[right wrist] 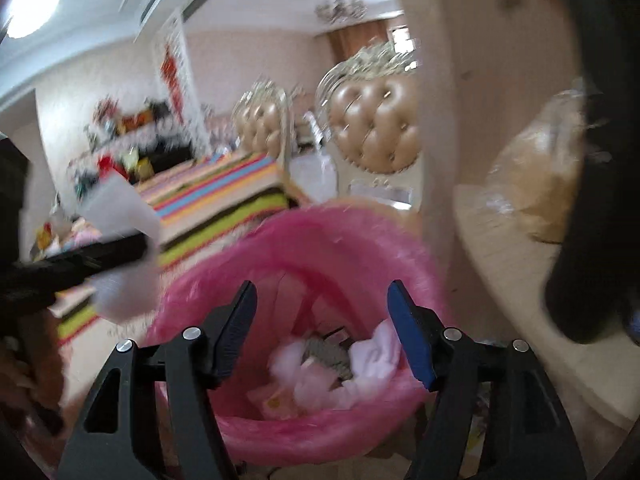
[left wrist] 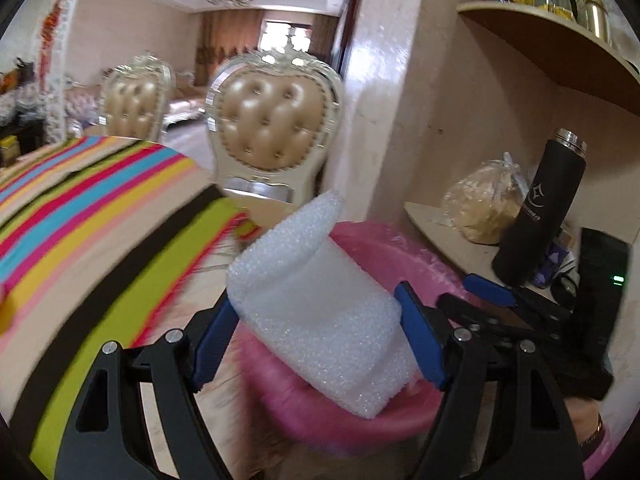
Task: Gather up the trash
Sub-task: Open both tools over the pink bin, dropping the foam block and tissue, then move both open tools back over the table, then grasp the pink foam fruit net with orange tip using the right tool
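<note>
- Foam sheet (left wrist: 316, 308), white and curled, is sitting clamped between the blue pads of the left gripper (left wrist: 316, 340), hanging right over the pink-lined bin (left wrist: 360, 240).
- Left wrist view is only catching the bin's rim and liner, since the foam is blocking the inside.
- Right wrist view is looking straight down into the bin (right wrist: 304, 240), so the contents are showing: crumpled white tissue (right wrist: 376, 356) plus some blurry wrappers at the bottom.
- Right gripper (right wrist: 324, 332) is hovering over the bin mouth with its jaws spread wide, holding nothing.
- Right view is also catching the foam (right wrist: 120, 208) off to the left, pretty blurred.
- Only the left view is giving a sharp look at the black flask (left wrist: 540, 208) and bagged food (left wrist: 480, 200) on the corner shelf (left wrist: 432, 220), and at the striped tablecloth (left wrist: 100, 200).
</note>
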`<state>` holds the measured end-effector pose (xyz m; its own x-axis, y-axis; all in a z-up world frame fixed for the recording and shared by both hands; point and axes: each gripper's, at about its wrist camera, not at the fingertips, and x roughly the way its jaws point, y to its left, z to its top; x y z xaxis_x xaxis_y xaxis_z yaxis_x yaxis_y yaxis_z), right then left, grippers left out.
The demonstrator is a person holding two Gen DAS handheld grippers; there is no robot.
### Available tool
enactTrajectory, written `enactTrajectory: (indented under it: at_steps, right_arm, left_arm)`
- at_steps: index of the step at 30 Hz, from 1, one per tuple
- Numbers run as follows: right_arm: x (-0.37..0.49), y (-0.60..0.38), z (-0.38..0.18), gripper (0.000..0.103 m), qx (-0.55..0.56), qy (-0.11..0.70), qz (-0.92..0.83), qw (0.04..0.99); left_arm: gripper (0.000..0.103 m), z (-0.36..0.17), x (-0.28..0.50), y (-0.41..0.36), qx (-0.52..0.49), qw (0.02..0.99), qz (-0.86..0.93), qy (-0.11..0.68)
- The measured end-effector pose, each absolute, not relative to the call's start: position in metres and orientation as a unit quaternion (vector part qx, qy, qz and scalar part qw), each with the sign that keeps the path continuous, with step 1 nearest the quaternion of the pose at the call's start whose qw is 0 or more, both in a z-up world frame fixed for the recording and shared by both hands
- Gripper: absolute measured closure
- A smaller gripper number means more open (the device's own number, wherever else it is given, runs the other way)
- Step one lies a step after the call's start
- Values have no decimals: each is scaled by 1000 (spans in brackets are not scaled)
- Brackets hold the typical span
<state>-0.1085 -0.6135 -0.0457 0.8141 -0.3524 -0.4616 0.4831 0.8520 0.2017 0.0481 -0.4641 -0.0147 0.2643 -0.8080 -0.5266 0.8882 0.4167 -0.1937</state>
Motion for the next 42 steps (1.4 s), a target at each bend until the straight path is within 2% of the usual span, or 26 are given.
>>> enactTrajectory:
  at_steps: [1,4,11,18,22,27,33,42]
  right_arm:
    - [-112,-614,-42,38,158,200,-223,941]
    - [-122,-613,-28,38,152,177,-223,946]
    - [-112,-597,-20,38,128,174,-205,955]
    - [-54,-543,-28,37,106,220,-132,961]
    - [-4,-487,-26,29,85,242,-76,964]
    - [50,-416,-23,23,62,265,-3,962]
    - [117,-359,-26,23,61,292,49,953]
    - [224,-323,-35,23,89,327,65,939]
  left_arm:
    - [25,-19,49,-477,70,782,-545,294]
    - [12,-32,51,-502,85,780,-530,320]
    - [5,-36,60,-466,111,817,-479,300]
    - [5,-33,91,-367,146,875,-364,283]
    - [5,-35,112,-300,125,895,-306,300]
    - [5,-38,135,-210,111,913,-227,320]
    - [5,-37,165,-119,86,928,-153,330]
    - [5,-26,229,-57,52,934,-88,342]
